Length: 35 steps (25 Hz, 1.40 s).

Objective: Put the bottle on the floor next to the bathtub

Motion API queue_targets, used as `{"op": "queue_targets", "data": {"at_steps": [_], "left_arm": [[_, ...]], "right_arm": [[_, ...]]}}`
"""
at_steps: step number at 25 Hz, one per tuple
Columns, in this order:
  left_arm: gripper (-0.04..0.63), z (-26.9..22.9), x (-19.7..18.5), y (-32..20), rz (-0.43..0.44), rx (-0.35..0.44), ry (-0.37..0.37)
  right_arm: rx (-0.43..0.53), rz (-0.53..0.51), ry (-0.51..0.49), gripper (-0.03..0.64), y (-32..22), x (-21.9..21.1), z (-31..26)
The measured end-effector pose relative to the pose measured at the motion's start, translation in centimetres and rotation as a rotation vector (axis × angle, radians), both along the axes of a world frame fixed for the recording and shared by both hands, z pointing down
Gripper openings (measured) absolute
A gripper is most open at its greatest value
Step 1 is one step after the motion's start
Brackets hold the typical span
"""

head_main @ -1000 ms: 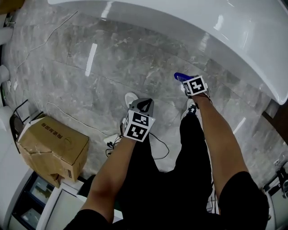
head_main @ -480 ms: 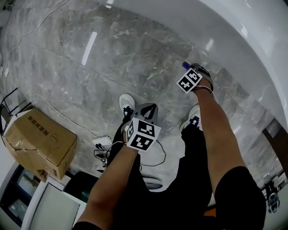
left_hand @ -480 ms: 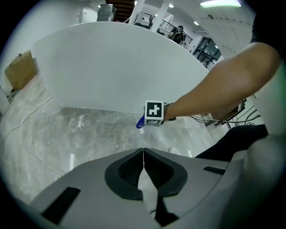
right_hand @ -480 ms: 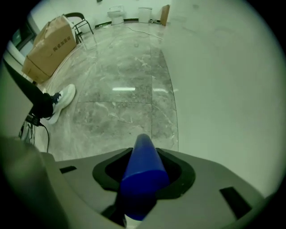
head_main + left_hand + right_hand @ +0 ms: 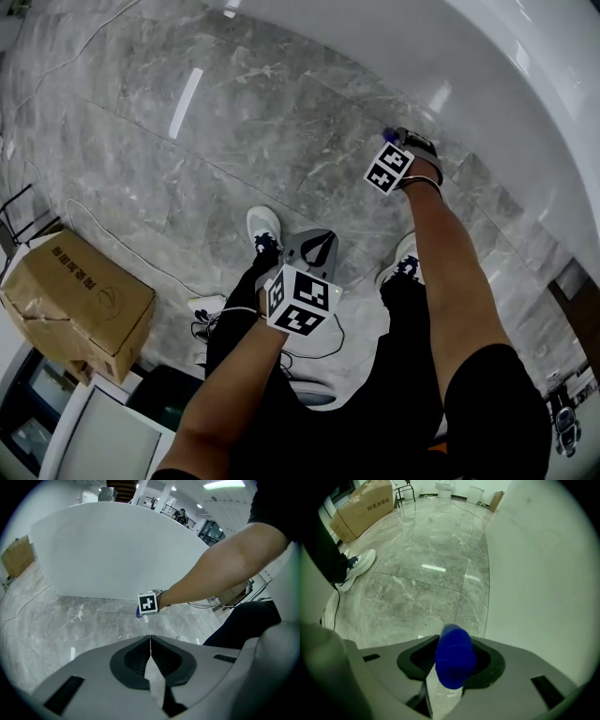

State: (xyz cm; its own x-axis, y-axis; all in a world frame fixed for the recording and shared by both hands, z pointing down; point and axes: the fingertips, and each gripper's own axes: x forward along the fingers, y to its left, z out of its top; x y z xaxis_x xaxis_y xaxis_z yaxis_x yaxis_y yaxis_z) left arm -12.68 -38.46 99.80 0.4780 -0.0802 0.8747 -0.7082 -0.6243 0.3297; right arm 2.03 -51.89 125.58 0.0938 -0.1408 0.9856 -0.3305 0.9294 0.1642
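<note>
We find the right gripper point(image 5: 397, 142) clamped on the blue bottle point(image 5: 454, 656), held over the floor point(image 5: 426, 578) close beside the bathtub point(image 5: 543, 573). The left gripper point(image 5: 150, 643) has its jaws together, gripping nothing.

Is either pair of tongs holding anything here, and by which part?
The right tongs grip the blue plastic bottle round its body, one rounded end poking out ahead. The left tongs are shut and empty.

The bottle point(image 5: 454, 656) is blue, the bathtub point(image 5: 487, 66) white, the floor point(image 5: 234, 122) grey-veined marble, the box point(image 5: 70, 295) brown.
</note>
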Motion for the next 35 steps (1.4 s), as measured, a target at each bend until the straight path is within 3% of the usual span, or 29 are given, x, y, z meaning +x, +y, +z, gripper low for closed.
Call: {"op": "queue_targets", "data": {"at_steps": [11,20,23,27,35], "left_arm": [[0.018,-3.2,-1.3,-1.6,-0.069,0.035,0.017],[0.017,-12.2,-1.5,-3.2,-0.143,0.068,0.043],[0.017,-16.2,-1.2,-4.4,-0.131,0.096,0.054],[0.017,-21.7,-0.6,-5.9,-0.089,0.135,0.077],[0.017,-32.1,-1.2,-7.2,0.052,0.208,0.079]], "right_arm": [[-0.005,0.088,0.049,0.173,-0.4,1.7,-3.2],[0.049,0.070,0.037,0.173,-0.6,1.8,-15.0],[0.049,0.093,0.012,0.173,0.2,1.5,-19.9],[0.068,0.204,-0.098,0.150,1.3,0.6,-27.6],[0.130,0.555,-0.410,0.104,2.7,-0.6,-44.9]]}}
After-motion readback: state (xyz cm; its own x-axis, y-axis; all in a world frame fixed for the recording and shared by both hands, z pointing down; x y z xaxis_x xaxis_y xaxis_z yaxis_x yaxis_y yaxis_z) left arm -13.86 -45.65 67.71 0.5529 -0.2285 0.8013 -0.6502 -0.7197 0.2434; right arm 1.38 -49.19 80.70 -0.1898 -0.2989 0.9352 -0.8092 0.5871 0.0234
